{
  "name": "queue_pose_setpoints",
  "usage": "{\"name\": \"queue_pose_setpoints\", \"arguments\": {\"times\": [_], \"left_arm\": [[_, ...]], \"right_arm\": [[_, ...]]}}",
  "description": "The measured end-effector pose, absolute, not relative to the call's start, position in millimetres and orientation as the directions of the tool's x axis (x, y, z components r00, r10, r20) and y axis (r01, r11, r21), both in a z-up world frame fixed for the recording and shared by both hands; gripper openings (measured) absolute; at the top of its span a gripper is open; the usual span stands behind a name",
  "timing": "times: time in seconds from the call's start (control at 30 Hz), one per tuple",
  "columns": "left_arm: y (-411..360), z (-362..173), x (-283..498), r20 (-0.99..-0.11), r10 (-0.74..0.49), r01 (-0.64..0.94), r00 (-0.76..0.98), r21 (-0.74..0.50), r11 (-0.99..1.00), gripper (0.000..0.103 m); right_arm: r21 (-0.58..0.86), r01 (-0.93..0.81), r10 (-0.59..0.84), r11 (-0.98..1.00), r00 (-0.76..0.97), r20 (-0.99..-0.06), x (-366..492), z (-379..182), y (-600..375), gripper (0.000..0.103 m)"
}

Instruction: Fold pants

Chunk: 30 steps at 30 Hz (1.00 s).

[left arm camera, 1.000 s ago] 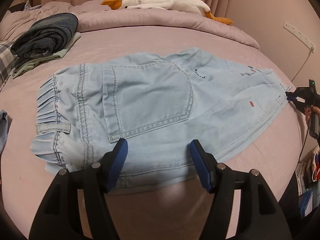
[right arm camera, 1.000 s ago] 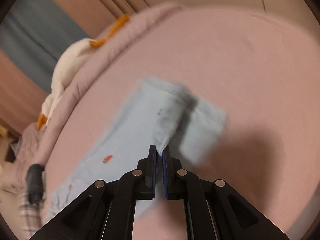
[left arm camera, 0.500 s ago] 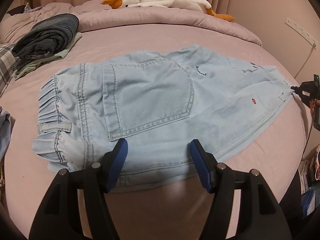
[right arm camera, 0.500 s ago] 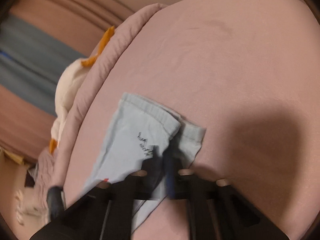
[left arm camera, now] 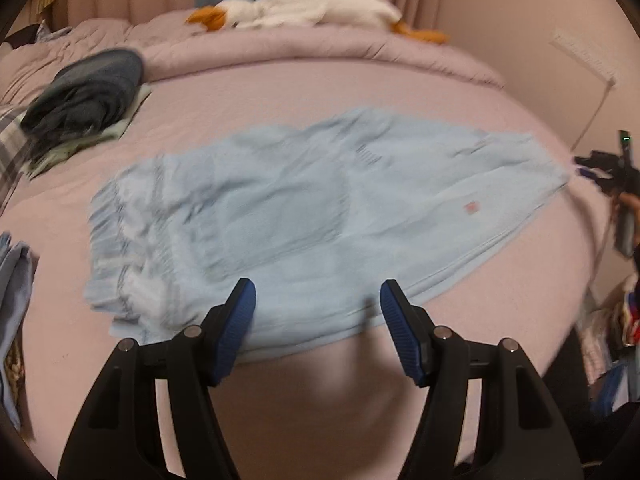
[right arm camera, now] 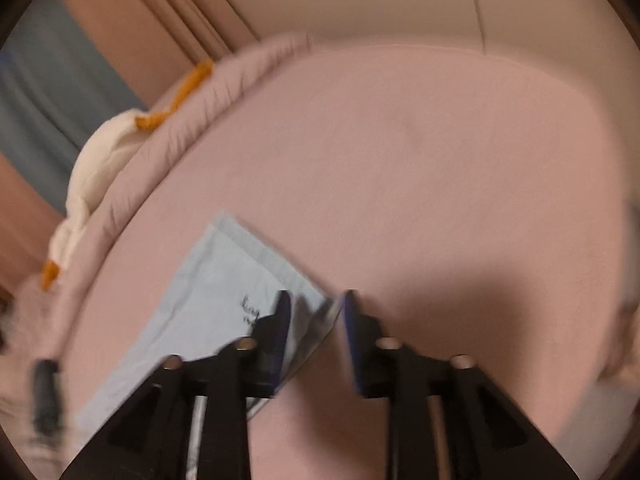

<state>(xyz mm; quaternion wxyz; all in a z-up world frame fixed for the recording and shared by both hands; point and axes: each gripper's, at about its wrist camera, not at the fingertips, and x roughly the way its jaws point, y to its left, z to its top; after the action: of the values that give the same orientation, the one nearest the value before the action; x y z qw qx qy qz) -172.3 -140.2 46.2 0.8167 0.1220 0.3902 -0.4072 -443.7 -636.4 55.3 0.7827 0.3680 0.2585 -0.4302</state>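
Light blue denim pants point(left arm camera: 304, 208) lie flat across the pink bed point(left arm camera: 320, 92), waistband at the left and leg hems at the right. My left gripper point(left arm camera: 318, 304) hovers open over their near edge, with nothing between its blue pads. In the left wrist view my right gripper point(left arm camera: 596, 170) is small and blurred just past the hem, in a person's hand. In the right wrist view my right gripper point(right arm camera: 316, 312) has its jaws opening. The hem corner of the pants point(right arm camera: 216, 292) lies on the sheet below the gap, and the pads do not press on it.
A stack of dark folded clothes point(left arm camera: 84, 96) sits at the back left, and a plush goose point(left arm camera: 304, 12) lies on the rolled duvet. Another blue garment point(left arm camera: 12, 280) hangs at the left edge. A power strip point(left arm camera: 584, 56) and clutter point(left arm camera: 612, 320) lie past the bed's right side.
My right gripper was shut on the leg hem; its jaws have parted and the hem now lies flat on the bed. Both grippers have lifted slightly.
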Motion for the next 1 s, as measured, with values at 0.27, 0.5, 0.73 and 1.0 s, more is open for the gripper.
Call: {"name": "queue_pose_setpoints", "arguments": {"times": [0.27, 0.5, 0.73, 1.0], "left_arm": [[-204.0, 33.3, -173.6, -0.757, -0.59, 0.794, 0.281, -0.162, 0.586, 0.063], [-172.7, 12.9, -186.6, -0.8, -0.549, 0.806, 0.243, -0.149, 0.573, 0.062], [-136.3, 49.3, -175.1, -0.732, -0.621, 0.775, 0.28, -0.209, 0.596, 0.063], [-137.5, 51.4, -98.7, -0.722, -0.559, 0.627, 0.408, -0.224, 0.746, 0.062]], "right_arm": [[0.219, 0.545, -0.251, 0.809, 0.659, -0.709, -340.4, 64.4, -521.5, 0.017], [0.042, 0.38, -0.169, 0.924, 0.503, -0.848, -293.7, 9.0, -460.3, 0.016], [-0.049, 0.369, -0.234, 0.928, 0.475, -0.849, -300.8, 34.3, -462.1, 0.016], [0.295, 0.182, 0.111, 0.938, 0.649, -0.753, -210.3, 52.5, -443.9, 0.018]]}}
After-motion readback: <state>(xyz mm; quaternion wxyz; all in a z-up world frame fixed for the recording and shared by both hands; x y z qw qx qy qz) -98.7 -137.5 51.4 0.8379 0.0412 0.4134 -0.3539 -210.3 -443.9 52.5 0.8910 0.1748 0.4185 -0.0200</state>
